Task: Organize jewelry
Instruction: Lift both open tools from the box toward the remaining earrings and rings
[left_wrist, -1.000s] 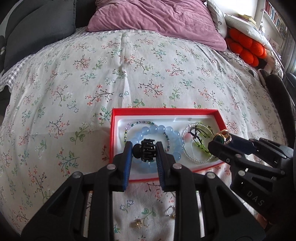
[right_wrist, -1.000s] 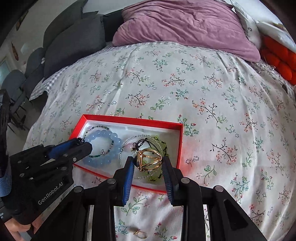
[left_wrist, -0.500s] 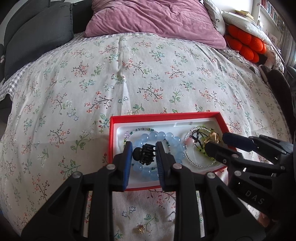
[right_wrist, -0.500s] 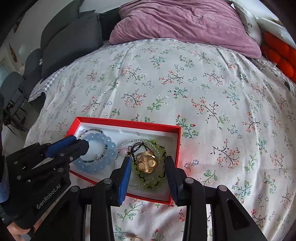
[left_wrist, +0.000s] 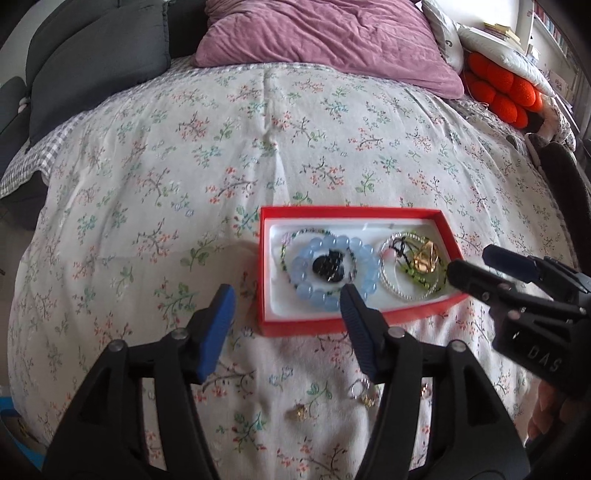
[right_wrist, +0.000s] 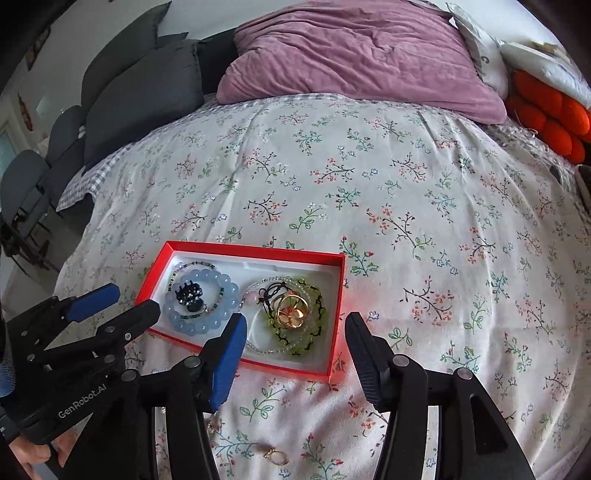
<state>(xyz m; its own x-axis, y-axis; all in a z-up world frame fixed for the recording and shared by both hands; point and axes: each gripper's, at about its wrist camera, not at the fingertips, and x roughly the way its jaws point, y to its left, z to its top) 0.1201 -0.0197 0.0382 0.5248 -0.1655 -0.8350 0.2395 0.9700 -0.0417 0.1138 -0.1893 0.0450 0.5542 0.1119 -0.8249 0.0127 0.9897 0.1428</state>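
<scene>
Floral cotton bedspread fills our view. Nearest us, small gold and silver rings lie loose on it, not yet boxed. Our left gripper and right gripper hang above the red cardboard box, both sets of jaws opening and empty. Inside rest the black claw hair clip, ringed by the pale blue beaded bracelet, and the gold wire ring on the green beaded bracelet. Beyond lies a mauve pillow. We risk snagging bead strands while withdrawing. A second ago we held both pieces clamped; now they lie released.
</scene>
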